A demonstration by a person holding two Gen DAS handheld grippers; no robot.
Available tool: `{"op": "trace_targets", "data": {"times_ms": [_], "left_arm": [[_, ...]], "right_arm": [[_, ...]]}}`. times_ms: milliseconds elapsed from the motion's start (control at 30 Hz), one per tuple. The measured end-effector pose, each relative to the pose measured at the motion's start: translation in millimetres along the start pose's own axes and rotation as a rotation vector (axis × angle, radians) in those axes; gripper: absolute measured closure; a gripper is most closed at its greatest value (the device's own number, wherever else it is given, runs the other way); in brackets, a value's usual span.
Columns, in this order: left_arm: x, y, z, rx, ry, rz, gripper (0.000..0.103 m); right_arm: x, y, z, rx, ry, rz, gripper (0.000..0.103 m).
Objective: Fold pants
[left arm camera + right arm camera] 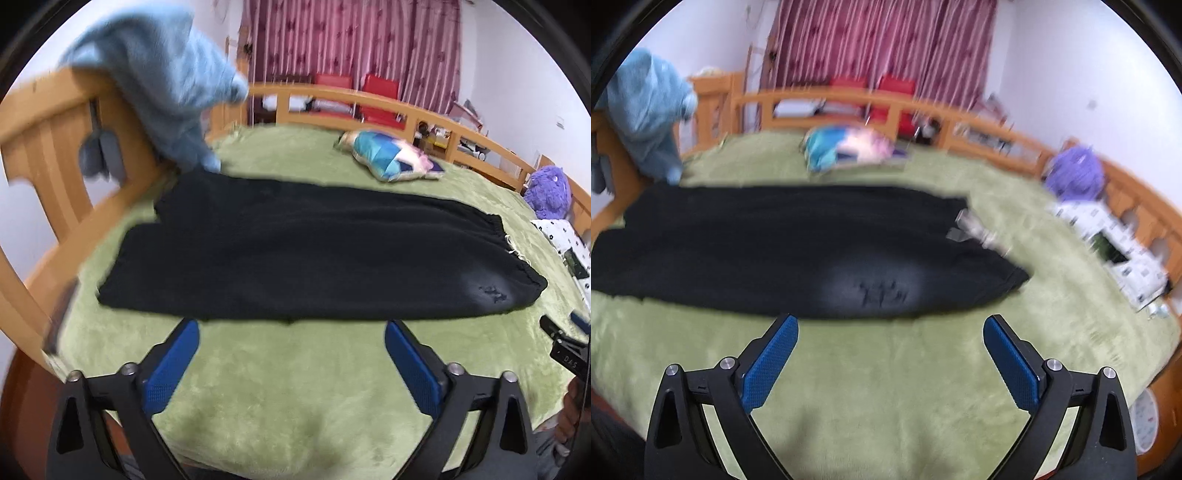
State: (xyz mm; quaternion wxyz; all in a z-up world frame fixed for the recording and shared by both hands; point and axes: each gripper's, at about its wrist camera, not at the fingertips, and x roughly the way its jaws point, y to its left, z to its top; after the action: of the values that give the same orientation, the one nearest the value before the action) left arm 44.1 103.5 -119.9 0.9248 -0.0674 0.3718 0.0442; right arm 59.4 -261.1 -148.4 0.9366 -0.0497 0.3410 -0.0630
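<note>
Open tongs (pixel 291 326) before black pants (pixel 295 254)

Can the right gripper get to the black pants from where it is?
Probably yes. The right gripper is open, its fingers just short of the black pants; only bare green blanket lies between them.

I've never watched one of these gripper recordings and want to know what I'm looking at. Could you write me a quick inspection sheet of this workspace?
Surface: bed with a green blanket, wooden rail around it.
Job's things: black pants lying flat across the blanket, waistband to the right.
Clutter: blue towel draped over the rail; patchwork cushion; purple plush toy; patterned white cloth.
Grippers: left gripper and right gripper both open, empty, short of the pants' near edge.
Cables: nothing seen.
Surroundings: pink curtain, red chairs, white walls.
</note>
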Motion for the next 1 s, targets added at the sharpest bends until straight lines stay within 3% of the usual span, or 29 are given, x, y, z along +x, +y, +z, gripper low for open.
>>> {"op": "trace_targets", "data": {"times_ms": [100,233,400,633,833,900,933,967,1000], "left_arm": [[21.7,21.6,-4.6,-0.052,0.026,-0.01,0.011],[45.4,39.3,-5.9,-0.066,0.035,-0.006,0.011],[92.3,52.1,-4.3,-0.109,0.096,-0.017,0.013],[148.2,92.5,-12.3,-0.331,0.173,-0.11,0.013],[175.4,104.7,-5.3,-0.407,0.145,-0.112,0.013],[181.8,104.4,0.7,-0.427,0.141,-0.096,0.02],[184.8,104.5,3.5,-0.433,0.143,-0.069,0.028],[187.0,105.7,6.3,-0.44,0.15,-0.047,0.047],[188.9,107.7,8.7,-0.447,0.158,-0.024,0.072]], "right_arm": [[29.8,-14.3,-11.0,0.089,0.077,0.068,0.016],[62.2,-40.1,-20.0,0.249,0.126,0.14,0.018],[106.6,-66.3,-15.9,0.387,0.13,0.114,0.018],[165.6,-97.8,-13.1,0.517,0.211,0.122,0.018],[198.8,-112.7,-9.3,0.601,0.194,0.125,0.015],[207.2,-111.9,-2.4,0.609,0.192,0.11,0.015],[213.2,-112.2,3.2,0.614,0.184,0.1,0.018],[215.8,-111.8,6.0,0.609,0.176,0.091,0.043],[217.4,-110.5,9.0,0.594,0.172,0.08,0.08]]}}
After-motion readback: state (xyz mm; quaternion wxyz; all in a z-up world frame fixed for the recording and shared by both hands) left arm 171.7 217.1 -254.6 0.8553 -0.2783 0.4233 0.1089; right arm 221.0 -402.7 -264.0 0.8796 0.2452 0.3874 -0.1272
